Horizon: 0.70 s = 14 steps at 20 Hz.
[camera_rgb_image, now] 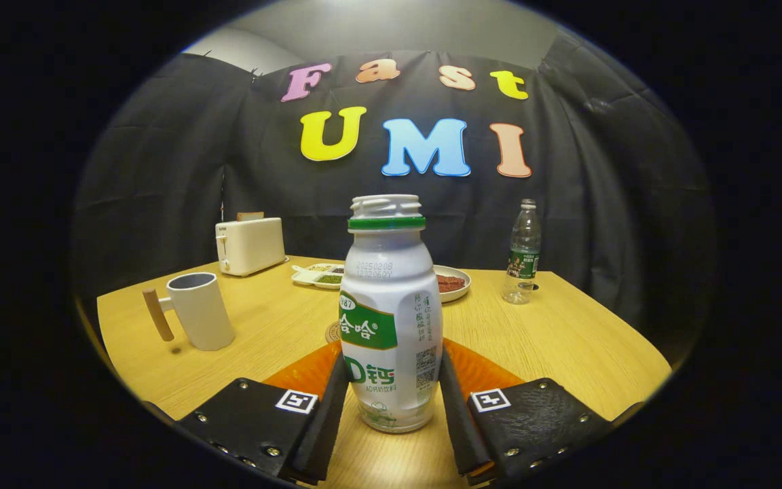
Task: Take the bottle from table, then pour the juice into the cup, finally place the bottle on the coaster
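We have the gripper (pixel 391 394) clamped on the bottle (pixel 391 319), which looks barely off the table (pixel 567 339). Cup (pixel 199 310) far left, unfilled as yet; coaster (pixel 333 333) peeks behind bottle. Pouring and placing remain.

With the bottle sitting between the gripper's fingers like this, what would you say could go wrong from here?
1. The bottle has no cap on its neck, so any tilt on the way to the cup could spill juice early.
2. The gripper appears to hold the bottle low on its body, well under the neck; it may tip or slip when lifted.
3. The coaster is mostly hidden behind the bottle, so the final placement could miss it.
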{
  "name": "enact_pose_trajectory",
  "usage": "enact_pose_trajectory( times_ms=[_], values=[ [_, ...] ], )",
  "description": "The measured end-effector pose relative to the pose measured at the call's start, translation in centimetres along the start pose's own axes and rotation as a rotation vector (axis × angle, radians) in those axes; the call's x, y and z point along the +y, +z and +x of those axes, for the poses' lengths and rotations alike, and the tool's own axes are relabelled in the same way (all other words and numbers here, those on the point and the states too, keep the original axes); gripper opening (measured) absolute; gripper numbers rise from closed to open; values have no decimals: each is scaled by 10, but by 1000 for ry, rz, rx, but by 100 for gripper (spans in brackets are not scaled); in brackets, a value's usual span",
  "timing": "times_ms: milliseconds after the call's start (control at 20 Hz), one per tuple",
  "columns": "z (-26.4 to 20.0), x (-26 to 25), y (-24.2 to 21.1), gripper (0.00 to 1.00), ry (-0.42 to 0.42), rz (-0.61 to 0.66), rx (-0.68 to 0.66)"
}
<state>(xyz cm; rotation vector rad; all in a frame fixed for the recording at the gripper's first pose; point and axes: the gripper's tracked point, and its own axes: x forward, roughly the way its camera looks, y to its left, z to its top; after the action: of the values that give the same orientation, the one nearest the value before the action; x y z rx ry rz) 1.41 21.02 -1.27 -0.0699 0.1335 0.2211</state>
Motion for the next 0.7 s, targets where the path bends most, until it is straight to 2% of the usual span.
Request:
enact_pose_trajectory(
  times_ms=[700],
  values=[
    [24, 52, 53, 67, -47, -428, -43]
  ],
)
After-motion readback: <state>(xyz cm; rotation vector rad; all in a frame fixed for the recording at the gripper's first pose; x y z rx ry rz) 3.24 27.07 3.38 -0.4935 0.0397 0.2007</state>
